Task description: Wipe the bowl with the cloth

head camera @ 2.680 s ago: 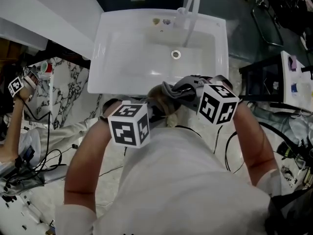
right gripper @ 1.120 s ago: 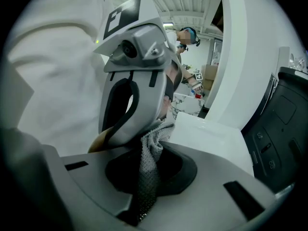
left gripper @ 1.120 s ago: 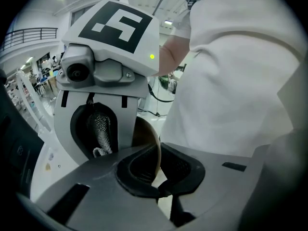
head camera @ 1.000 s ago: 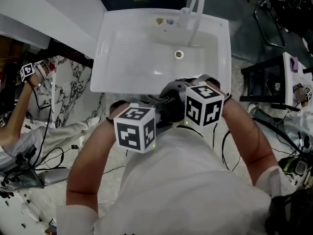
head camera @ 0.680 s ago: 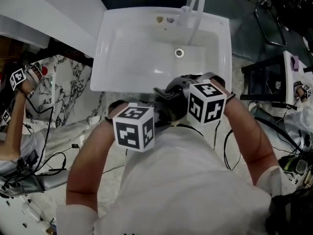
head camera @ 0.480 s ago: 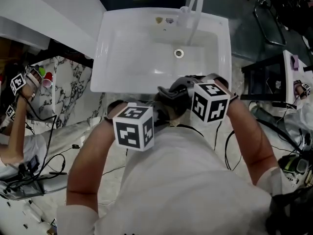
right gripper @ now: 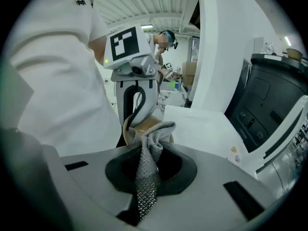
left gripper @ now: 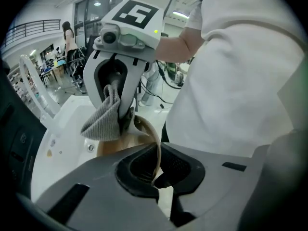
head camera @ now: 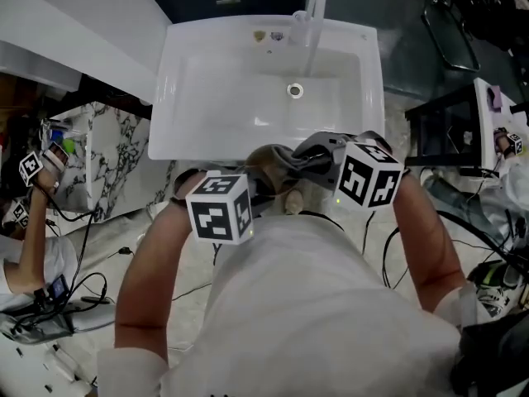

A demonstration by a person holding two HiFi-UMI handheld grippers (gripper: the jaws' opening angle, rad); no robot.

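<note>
Progress: wiping seems under way, with the cloth (right gripper: 157, 132) lying against the inside of the bowl (left gripper: 116, 146), which is hanging by the near edge of the sink (head camera: 182, 98); I'm guessing more rubbing is waiting.
Left tool (left gripper: 158, 184): clamping the bowl's thin rim.
Bowl: tan, smooth, rounded.
Cloth: grey, knobbly knit, bunching softly.
Right tool (right gripper: 143, 201): pinching the cloth tight.

A white rectangular ceramic sink (head camera: 178, 98), with a round metal drain (head camera: 295, 90) and a pale curved faucet (head camera: 314, 7), lies ahead of the person. Just in front of the sink's near edge is a tan round bowl (head camera: 273, 165). The left gripper (head camera: 254, 190) meets it from the lower left. The right gripper (head camera: 321, 155) has a crumpled grey cloth (head camera: 307, 149) against the bowl's right side.
</note>
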